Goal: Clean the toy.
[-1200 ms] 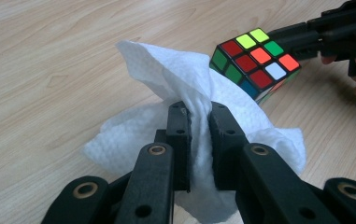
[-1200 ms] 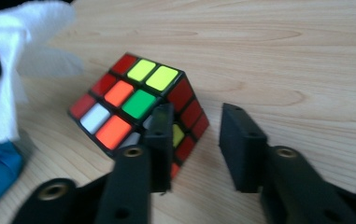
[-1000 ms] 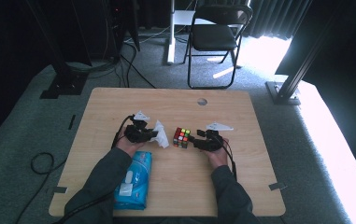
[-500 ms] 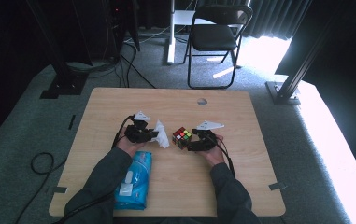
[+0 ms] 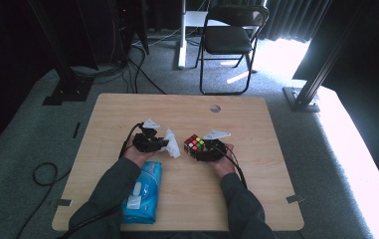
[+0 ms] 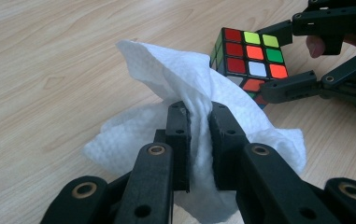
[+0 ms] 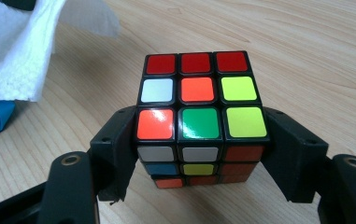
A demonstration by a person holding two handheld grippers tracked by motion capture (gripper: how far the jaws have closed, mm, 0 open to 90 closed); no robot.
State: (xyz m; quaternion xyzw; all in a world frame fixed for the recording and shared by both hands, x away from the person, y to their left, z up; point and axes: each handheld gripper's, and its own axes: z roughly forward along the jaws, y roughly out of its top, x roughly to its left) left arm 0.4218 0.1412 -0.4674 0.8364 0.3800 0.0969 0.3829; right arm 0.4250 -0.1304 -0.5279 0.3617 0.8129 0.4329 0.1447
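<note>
Right gripper point(image 7: 199, 154) has just been closing, its jaws flanking the puzzle cube point(image 7: 197, 98) on the table point(image 7: 316, 56). Left gripper point(image 6: 199, 126) pinches a soft tissue point(image 6: 166, 79) just beside it. Rigid and glossy, the cube probably wants flat opposite faces gripped.

The puzzle cube point(image 5: 194, 144) stands on the table point(image 5: 256, 189), just right of the tissue point(image 5: 172, 144). The wipes pack point(image 5: 143, 196) lies nearer the person, left of both.

No lettering, brand, number or sign could be read anywhere. The blue packet point(image 5: 143, 193) at seven o'clock on the tabletop point(image 5: 256, 129) carried a pale label, too small and blurred to make out.
</note>
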